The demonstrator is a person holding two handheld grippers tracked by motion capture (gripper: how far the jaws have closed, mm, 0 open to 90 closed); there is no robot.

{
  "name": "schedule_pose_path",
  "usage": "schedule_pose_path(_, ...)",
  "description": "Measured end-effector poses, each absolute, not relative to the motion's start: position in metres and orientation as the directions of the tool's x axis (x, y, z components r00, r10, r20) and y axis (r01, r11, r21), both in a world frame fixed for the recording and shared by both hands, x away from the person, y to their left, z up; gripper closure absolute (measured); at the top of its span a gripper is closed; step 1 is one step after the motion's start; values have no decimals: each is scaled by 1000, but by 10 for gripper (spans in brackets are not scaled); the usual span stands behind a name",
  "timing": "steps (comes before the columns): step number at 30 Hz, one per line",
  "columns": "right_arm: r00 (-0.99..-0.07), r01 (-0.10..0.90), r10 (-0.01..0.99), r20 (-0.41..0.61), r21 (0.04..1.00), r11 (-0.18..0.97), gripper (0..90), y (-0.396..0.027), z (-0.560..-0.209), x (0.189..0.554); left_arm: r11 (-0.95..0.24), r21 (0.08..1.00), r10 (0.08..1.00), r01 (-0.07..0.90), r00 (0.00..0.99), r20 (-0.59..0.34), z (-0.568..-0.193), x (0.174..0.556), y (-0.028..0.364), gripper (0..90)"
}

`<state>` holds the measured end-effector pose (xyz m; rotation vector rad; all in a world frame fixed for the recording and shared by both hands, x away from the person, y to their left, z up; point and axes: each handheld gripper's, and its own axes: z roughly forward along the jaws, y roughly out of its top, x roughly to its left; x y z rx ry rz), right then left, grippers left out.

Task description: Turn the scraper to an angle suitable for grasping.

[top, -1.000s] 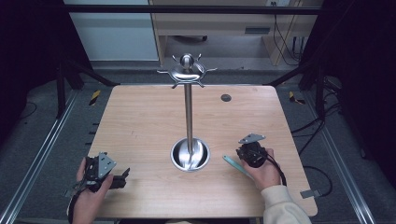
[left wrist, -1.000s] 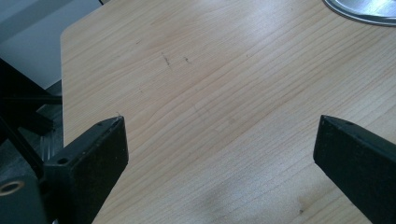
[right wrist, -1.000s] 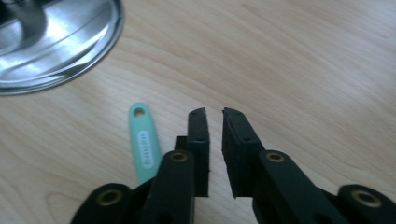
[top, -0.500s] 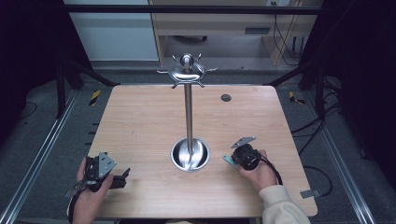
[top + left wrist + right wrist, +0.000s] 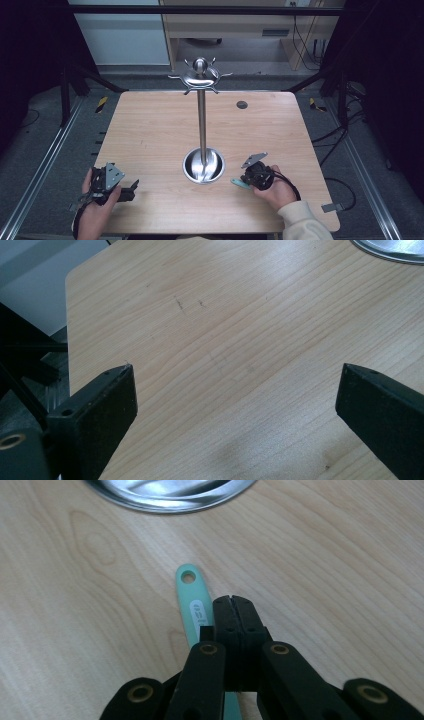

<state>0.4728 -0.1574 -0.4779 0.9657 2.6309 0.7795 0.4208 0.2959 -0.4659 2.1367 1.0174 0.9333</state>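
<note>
A round steel dish (image 5: 203, 165) forms the foot of a tall metal stand (image 5: 201, 120) near the middle of the desk (image 5: 150, 125); the dish is shallow and shiny, and nothing can be made out lying in it. The stand's thin pole rises to a domed cap with a ball on top and short hooks (image 5: 200, 76) sticking out around it.

The right hand (image 5: 274, 189) lies low on the desk at the dish's right, palm around the right gripper (image 5: 248, 181), which points toward the dish. Its jaws are pressed together with no gap; in the right gripper view they sit just beside and above a mint-green handle (image 5: 194, 610), and whether they pinch it cannot be told. The handle is flat smooth plastic with a rounded end, a small hole and a white label, and it lies on the desk close to the dish's rim.

The left hand (image 5: 97, 197) rests at the desk's near left corner, well apart from the stand. The left gripper (image 5: 235, 390) has its black, blocky jaws spread wide over bare wood.

The desk top is pale wood grain with rounded corners.
</note>
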Motion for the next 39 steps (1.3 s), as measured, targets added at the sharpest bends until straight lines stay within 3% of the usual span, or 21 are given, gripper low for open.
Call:
schedule_pose_path(5, -767, 519, 642, -14, 575, 632, 900, -157, -472, 473, -536, 738, 820, 409, 460, 341, -466, 422, 297, 28)
schedule_pose_path(8, -782, 489, 619, -66, 551, 677, 888, -153, -463, 473, -528, 743, 825, 412, 456, 334, -467, 423, 298, 28)
schedule_pose_path(17, -864, 429, 496, -83, 393, 813, 748, -133, -435, 473, -533, 739, 823, 413, 457, 338, -466, 421, 297, 28)
schedule_pose_path(22, -868, 447, 491, -77, 312, 838, 678, -131, -434, 478, -542, 733, 815, 410, 470, 340, -467, 420, 297, 27)
schedule_pose_path(39, -876, 462, 481, -33, 223, 858, 630, -128, -450, 493, -533, 739, 821, 413, 464, 332, -466, 421, 299, 27)
